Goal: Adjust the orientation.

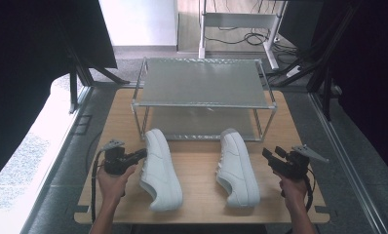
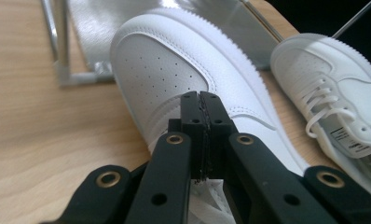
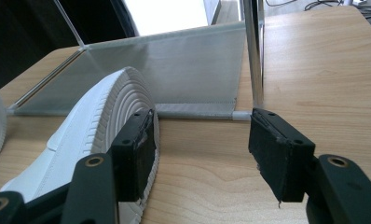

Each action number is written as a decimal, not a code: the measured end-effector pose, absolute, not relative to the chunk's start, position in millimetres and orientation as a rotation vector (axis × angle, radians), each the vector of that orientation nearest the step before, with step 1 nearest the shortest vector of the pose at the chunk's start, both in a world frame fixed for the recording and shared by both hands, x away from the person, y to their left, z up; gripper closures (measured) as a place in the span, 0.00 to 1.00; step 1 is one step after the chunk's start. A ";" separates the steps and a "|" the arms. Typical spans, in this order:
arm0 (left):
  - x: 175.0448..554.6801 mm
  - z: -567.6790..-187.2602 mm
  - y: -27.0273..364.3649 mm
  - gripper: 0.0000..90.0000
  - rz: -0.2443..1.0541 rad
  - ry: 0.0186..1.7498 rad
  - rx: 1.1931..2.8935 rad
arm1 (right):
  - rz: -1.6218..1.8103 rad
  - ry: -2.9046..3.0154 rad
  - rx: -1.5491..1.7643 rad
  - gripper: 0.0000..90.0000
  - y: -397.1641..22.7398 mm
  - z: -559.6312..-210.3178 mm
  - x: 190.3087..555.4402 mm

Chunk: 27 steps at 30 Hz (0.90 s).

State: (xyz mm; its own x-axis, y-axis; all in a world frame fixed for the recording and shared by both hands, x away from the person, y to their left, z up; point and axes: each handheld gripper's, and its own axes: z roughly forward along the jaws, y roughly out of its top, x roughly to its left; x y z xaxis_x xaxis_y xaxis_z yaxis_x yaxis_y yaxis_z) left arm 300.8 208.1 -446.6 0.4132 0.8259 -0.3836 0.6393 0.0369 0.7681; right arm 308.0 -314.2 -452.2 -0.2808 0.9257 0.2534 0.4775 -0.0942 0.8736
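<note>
Two white shoes lie on my wooden table in front of the metal rack: the left shoe with its toe toward the rack, the right shoe tipped on its side, well apart from the first. My left gripper is clenched, jaws pressed flat together just above the left shoe's upper, though I cannot tell whether a bit of lace is pinched between them. My right gripper stands released, jaws wide, one jaw just beside the right shoe's ribbed sole, the other over bare wood
</note>
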 end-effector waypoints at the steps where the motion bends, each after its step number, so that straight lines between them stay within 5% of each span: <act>1: 302.4 -444.7 204.4 0.99 0.241 1.293 1.678 | 1.349 1.743 1.522 0.46 -314.7 -451.8 307.7; 14: 348.3 -449.1 116.3 0.99 0.171 1.210 1.859 | 1.346 1.741 1.518 0.45 -319.4 -453.3 306.5; 27: 306.3 -424.1 106.6 1.00 0.157 1.055 1.860 | 1.340 1.768 1.492 0.46 -314.3 -451.0 304.2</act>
State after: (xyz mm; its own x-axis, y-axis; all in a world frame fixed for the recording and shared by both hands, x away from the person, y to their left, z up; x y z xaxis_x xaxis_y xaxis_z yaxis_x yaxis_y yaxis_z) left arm 306.3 106.6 -424.1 0.6181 0.7199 -0.3159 0.5971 -0.1685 0.7843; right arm 304.2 -314.3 -451.0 -0.3027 0.9246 0.2311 0.4723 -0.0651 0.8790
